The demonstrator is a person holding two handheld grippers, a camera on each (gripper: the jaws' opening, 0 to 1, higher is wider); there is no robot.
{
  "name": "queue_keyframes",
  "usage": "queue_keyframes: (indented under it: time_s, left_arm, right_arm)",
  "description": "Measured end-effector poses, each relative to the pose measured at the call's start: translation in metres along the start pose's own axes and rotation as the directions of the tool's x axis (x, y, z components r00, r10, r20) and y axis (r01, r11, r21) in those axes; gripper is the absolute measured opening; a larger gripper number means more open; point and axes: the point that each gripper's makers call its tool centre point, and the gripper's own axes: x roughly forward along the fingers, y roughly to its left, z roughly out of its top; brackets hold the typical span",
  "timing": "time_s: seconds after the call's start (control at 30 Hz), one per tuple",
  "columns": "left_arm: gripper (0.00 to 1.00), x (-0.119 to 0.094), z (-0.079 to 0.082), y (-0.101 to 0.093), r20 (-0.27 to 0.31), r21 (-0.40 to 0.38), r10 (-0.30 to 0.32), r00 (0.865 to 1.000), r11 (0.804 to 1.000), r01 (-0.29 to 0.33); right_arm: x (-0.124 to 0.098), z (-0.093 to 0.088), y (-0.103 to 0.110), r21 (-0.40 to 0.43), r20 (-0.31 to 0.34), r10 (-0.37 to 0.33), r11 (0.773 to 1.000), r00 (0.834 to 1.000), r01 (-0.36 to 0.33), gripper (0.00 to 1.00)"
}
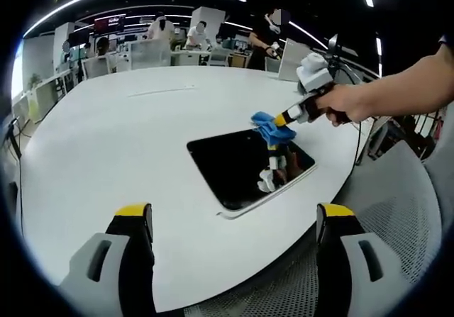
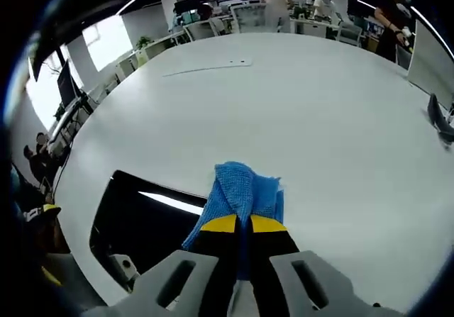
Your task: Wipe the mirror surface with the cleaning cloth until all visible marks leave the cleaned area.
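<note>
Two yellow-tipped jaws of the right gripper [image 2: 243,225] are pinched together on the blue cleaning cloth [image 2: 241,189], which bunches up just ahead of the tips and spreads down onto the mirror [image 2: 142,225] beneath and to the left of them. From the left gripper view, the same cloth [image 1: 272,127] sits at the mirror's [image 1: 234,164] far right corner, with the person's hand [image 1: 340,104] behind the tool. The left gripper [image 1: 237,221] hangs with its jaws spread wide and empty, the mirror ahead of it and well apart on the white table [image 1: 106,140]. By the look of it the cloth is soft and light, will fold and drag unevenly, and is best held by a gathered fold as now; the mirror seems thin, rigid, slick and breakable, likely to slide if pushed hard sideways. Any marks on the dark glass are hard to make out among reflections, and the near mirror edge is cut off behind the right gripper's body.
</note>
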Motion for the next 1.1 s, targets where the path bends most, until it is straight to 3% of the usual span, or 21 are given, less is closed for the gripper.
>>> queue_keyframes:
  time_s: [0.3,0.63,0.9,1.1]
  left_arm:
    - [0.95,0.0,0.001,0.0,0.008,-0.001,-0.003,1.0,1.0,0.003]
    - [0.95,0.0,0.002,-0.001,0.014,0.002,-0.006,1.0,1.0,0.006]
    - [0.95,0.0,0.001,-0.002,0.008,0.004,-0.007,1.0,1.0,0.007]
    - [0.95,0.0,0.001,-0.002,0.009,0.008,-0.01,1.0,1.0,0.01]
  right_arm:
    - [-0.037,0.007,-0.022,0.003,0.057,-0.001,1.0,0.998,0.001,0.0]
    - [-0.078,0.001,-0.05,0.022,0.086,-0.006,1.0,0.996,0.004,0.0]
    - [-0.07,-0.02,-0.057,0.029,0.04,-0.002,1.0,0.999,0.001,0.0]
    - [-0.051,-0.05,-0.061,0.003,-0.026,-0.004,1.0,1.0,0.004,0.0]
